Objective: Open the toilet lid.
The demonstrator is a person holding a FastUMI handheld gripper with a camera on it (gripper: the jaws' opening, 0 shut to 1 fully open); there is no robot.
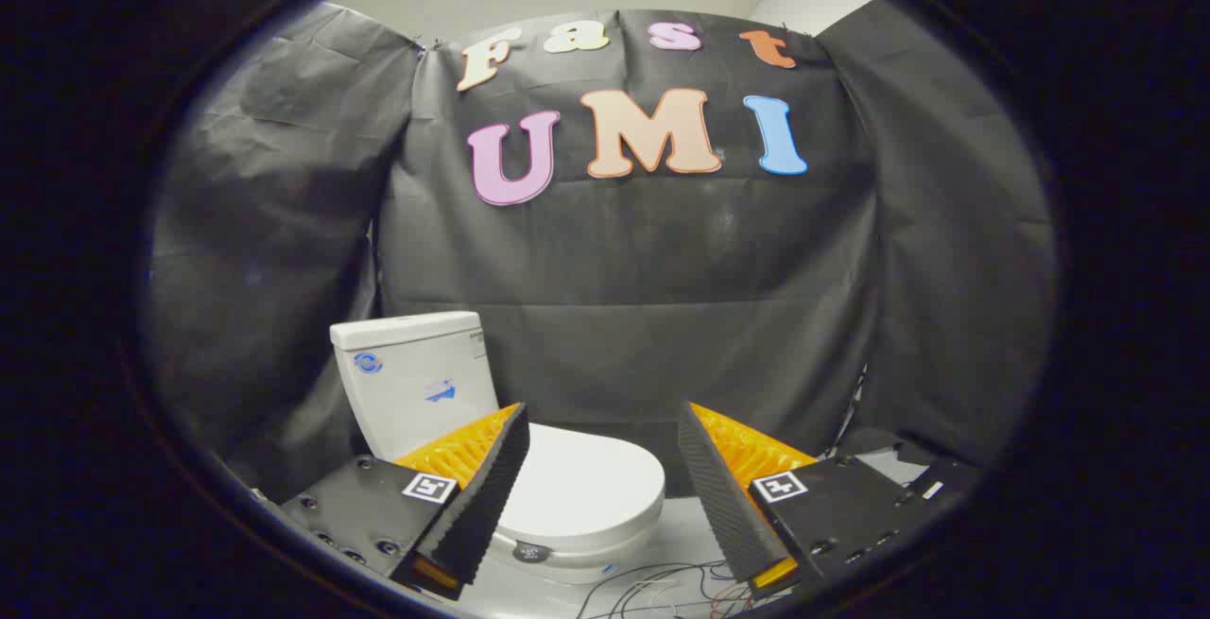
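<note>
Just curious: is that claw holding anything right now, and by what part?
Nothing. The claw is open, its fingers apart, with the closed toilet lid beyond them, untouched.

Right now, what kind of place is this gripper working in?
Likely a mock bathroom staged in a recording booth. A white toilet with its lid down and a tank behind stands against draped black cloth, loose wires on the floor. The open gripper hangs before the lid.

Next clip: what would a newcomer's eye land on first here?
The white toilet stands against the black cloth wall, its lid down flat and the tank behind it. The gripper is open, its ridged fingers spread wide short of the lid. Loose wires lie on the floor in front.
</note>
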